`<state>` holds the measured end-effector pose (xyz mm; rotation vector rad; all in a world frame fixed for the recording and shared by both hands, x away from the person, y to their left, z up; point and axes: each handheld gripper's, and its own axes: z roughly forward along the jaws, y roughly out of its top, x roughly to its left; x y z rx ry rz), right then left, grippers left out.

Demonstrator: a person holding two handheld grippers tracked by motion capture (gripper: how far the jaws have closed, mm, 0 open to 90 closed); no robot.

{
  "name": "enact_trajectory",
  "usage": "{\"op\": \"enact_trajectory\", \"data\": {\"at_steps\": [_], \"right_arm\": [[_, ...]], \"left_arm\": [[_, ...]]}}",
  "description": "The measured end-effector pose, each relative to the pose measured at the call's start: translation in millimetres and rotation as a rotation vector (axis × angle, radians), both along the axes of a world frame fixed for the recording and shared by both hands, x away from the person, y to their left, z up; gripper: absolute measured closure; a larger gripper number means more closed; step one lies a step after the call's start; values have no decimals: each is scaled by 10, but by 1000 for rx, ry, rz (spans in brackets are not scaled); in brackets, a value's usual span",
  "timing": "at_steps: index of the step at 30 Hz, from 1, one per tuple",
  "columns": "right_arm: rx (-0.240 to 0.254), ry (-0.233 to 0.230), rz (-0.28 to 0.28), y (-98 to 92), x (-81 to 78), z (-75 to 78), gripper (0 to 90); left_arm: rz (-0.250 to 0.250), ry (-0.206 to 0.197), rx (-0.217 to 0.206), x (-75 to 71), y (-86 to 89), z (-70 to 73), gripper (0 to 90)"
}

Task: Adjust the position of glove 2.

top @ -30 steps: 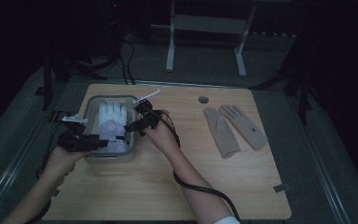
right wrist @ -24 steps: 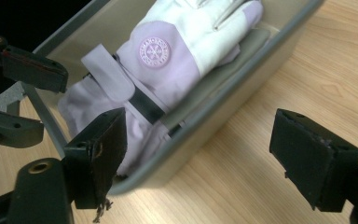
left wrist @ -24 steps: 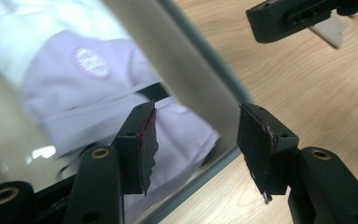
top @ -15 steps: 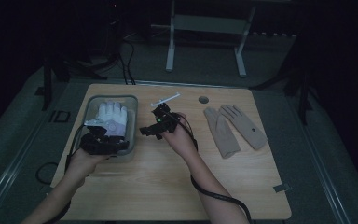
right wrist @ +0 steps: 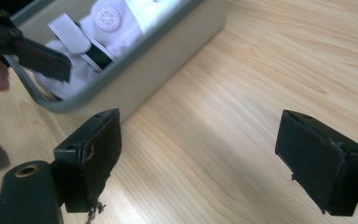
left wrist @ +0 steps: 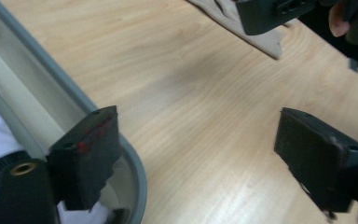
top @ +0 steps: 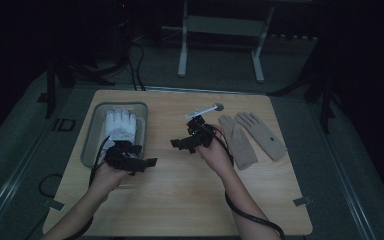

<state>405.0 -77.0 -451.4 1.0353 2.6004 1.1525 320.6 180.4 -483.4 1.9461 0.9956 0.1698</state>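
A white glove (top: 120, 125) with a black-and-white cuff lies in a grey tray (top: 91, 137) at the table's left. My left gripper (top: 142, 162) hovers at the tray's near right corner. Its jaws have just been opening and stand open (left wrist: 198, 126) with nothing between them, one jaw over the tray's rim (left wrist: 70, 91). My right gripper (top: 179, 144) is over the middle of the table, pointing toward the tray (right wrist: 168, 51). Its jaws have also just been opening and stand open (right wrist: 196, 126) over bare wood. The white glove (right wrist: 114, 21) lies inside the tray.
A pair of beige gloves (top: 252, 137) lies flat at the table's right, and one glove's edge (left wrist: 242, 21) reaches into the left gripper view. A small round hole (top: 219, 106) sits near the far edge. Cables trail from both grippers toward the near side.
Both grippers have drawn back from the glove in the tray: the left to the tray's near right corner, the right toward the table's middle. The left jaws now stand wider.
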Motion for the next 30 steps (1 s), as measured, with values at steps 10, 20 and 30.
{"op": "enact_trajectory", "data": {"at_steps": [10, 20, 30], "right_arm": [[30, -36, -77, -548, 34, -21, 145], [50, -97, -171, -1110, 96, -9, 128], [-25, -122, -229, -1480, 195, -196, 188]], "left_arm": [[-3, -102, -24, -68, -209, -139, 145], [-66, -168, -22, -185, -429, -271, 144], [-160, -152, 13, -249, -678, -520, 144]]}}
